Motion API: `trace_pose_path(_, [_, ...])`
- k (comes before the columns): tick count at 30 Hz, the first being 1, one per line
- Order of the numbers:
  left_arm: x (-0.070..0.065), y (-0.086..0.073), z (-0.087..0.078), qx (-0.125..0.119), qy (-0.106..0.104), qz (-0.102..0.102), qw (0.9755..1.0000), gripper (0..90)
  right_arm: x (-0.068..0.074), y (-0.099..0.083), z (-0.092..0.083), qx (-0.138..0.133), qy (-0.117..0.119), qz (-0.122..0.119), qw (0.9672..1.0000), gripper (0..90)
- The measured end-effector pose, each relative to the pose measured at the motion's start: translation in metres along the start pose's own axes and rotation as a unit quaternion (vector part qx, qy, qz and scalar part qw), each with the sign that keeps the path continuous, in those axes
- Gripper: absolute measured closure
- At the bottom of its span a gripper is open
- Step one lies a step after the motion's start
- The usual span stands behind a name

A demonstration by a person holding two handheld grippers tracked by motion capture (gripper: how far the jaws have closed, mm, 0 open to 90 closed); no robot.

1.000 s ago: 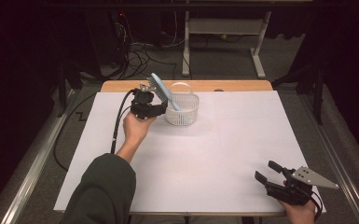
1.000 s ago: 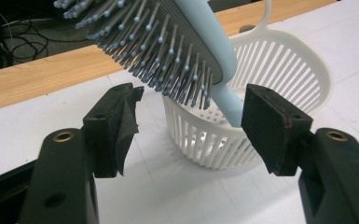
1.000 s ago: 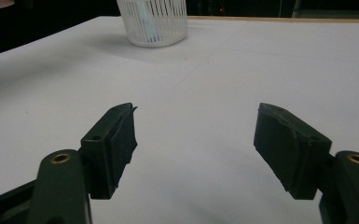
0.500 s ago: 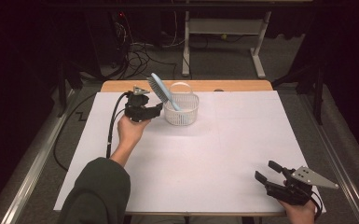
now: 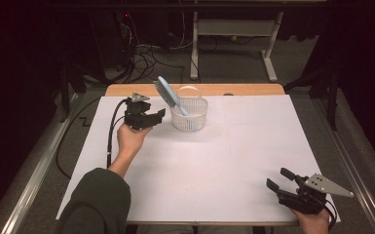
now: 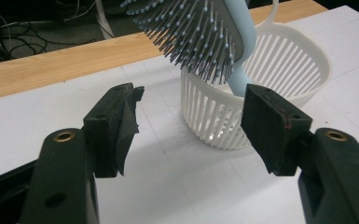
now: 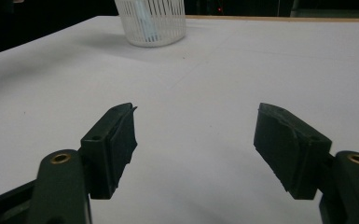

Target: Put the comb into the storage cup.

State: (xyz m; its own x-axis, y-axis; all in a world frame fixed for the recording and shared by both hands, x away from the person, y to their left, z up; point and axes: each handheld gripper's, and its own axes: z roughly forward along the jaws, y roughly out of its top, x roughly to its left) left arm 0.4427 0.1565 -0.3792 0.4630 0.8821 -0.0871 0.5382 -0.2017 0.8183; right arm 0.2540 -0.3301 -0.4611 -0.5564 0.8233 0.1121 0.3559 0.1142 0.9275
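Note:
A white slotted basket (image 5: pixel 191 122) stands at the back of the white-covered table (image 5: pixel 224 161). A light blue hairbrush (image 5: pixel 167 92) leans in it, handle down, bristle head sticking out over the left rim. My left gripper (image 5: pixel 159 116) is just left of the basket, open, apart from both. In the left gripper view the jaws (image 6: pixel 193 100) stand wide with nothing between them, and the brush (image 6: pixel 200 32) and basket (image 6: pixel 279 70) are close ahead. My right gripper (image 5: pixel 278 179) rests open at the front right corner. In its own view (image 7: pixel 196 112) it is empty, with the basket (image 7: pixel 151 21) far ahead.
A bare wooden strip (image 5: pixel 253 89) runs along the table's far edge. The left gripper's black cable (image 5: pixel 111 136) trails down the table's left side. Behind the table are a white desk frame (image 5: pixel 234 29) and floor cables (image 5: pixel 146 53).
My left hand has drawn back to the left, away from the basket, jaws equally wide. The brush stays leaning in the basket. The right gripper has not moved.

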Motion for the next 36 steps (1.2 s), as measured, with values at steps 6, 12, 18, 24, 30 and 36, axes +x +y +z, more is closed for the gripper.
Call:
trace_pose_path(6, [0.005, -0.003, -0.005, -0.004, -0.004, -0.007, 1.0, 36.3, 0.0, 0.0, 0.0, 0.0, 0.0, 0.0, 1.0, 30.0])
trace_pose_path(12, [0.008, -0.006, -0.009, -0.007, -0.007, -0.012, 0.9999, 36.3, 0.0, 0.0, 0.001, 0.002, 0.001, 0.001, 1.0, 30.1])
trace_pose_path(18, [0.011, -0.009, -0.013, -0.012, -0.01, -0.017, 0.9997, 36.3, 0.001, 0.0, 0.001, 0.002, 0.0, 0.0, 1.0, 30.1])
trace_pose_path(24, [0.014, -0.012, -0.017, -0.012, -0.015, -0.022, 0.9996, 36.1, 0.001, 0.0, 0.001, 0.002, 0.0, 0.0, 1.0, 30.1])
trace_pose_path(30, [0.017, -0.015, -0.021, -0.013, -0.017, -0.022, 0.9995, 35.6, 0.001, 0.0, 0.001, 0.002, 0.0, -0.001, 1.0, 30.1])
trace_pose_path(36, [0.02, -0.017, -0.026, -0.017, -0.02, -0.024, 0.9994, 35.4, 0.001, 0.0, 0.001, 0.003, 0.0, -0.001, 1.0, 30.0])
